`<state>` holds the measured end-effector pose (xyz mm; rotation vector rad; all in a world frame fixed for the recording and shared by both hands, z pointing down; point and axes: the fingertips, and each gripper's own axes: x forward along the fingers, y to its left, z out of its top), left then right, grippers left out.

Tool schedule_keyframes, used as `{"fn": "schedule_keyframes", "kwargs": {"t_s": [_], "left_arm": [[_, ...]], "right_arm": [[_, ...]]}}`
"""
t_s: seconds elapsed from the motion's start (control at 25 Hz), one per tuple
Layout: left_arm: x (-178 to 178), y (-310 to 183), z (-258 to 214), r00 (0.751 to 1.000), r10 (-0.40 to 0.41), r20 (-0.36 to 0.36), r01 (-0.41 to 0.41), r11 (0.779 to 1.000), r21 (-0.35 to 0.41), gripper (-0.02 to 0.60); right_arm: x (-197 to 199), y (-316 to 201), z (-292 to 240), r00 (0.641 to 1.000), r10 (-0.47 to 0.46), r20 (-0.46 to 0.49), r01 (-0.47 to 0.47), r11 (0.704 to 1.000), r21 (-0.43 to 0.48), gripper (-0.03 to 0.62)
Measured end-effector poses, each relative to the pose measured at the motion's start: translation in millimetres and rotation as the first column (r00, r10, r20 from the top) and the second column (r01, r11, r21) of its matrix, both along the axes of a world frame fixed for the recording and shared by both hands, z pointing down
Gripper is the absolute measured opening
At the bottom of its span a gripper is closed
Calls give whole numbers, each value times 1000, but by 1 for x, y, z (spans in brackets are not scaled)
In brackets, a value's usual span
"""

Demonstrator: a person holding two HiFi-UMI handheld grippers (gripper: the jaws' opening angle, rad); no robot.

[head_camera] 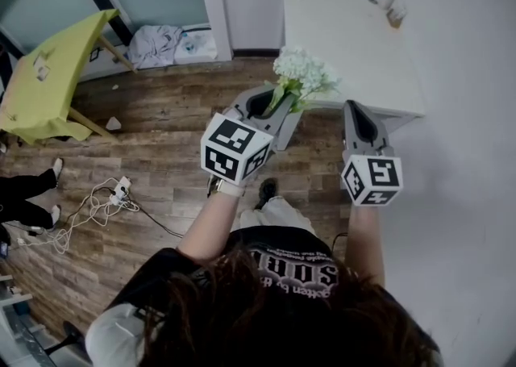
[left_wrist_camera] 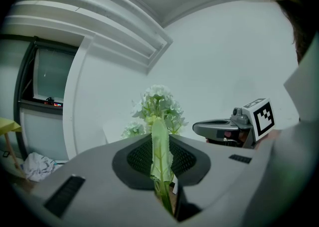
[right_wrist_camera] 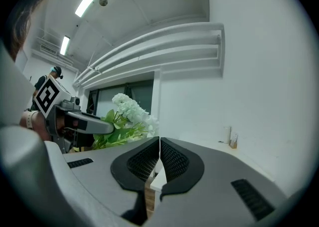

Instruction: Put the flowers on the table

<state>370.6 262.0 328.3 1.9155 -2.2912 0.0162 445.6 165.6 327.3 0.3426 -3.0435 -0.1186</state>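
A bunch of white flowers [head_camera: 302,73] with green leaves stands up out of my left gripper [head_camera: 272,104], which is shut on the stems. In the left gripper view the flowers [left_wrist_camera: 158,104] rise between the pads, a pale green leaf pressed in the gap. The white table [head_camera: 347,35] lies just ahead, and the blooms hang over its near edge. My right gripper [head_camera: 360,119] is held level beside the left, at the table's near right corner, shut with nothing in it. From the right gripper view the flowers [right_wrist_camera: 130,111] show to the left of the tips.
A small bottle and a brown object [head_camera: 392,7] stand at the table's far right. A yellow-green table [head_camera: 48,75] is at the left, with white bags [head_camera: 165,41] against the wall. Cables and a power strip [head_camera: 105,200] lie on the wooden floor. Another person's legs [head_camera: 24,196] show far left.
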Motion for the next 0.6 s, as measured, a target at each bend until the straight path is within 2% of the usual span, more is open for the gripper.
{"fn": "schedule_keyframes", "kwargs": {"t_s": [0.32,0.6], "left_arm": [[-51,-32,0,1000,-3,7,3,1000,14,48],[-93,-67,2,1000,19,1,-19,1000,6,48]], "right_arm": [[-49,-28,4,1000,-11,-5,11,1000,11,31],[-85,-63,6,1000,19,-16,-19,1000,8,31]]}}
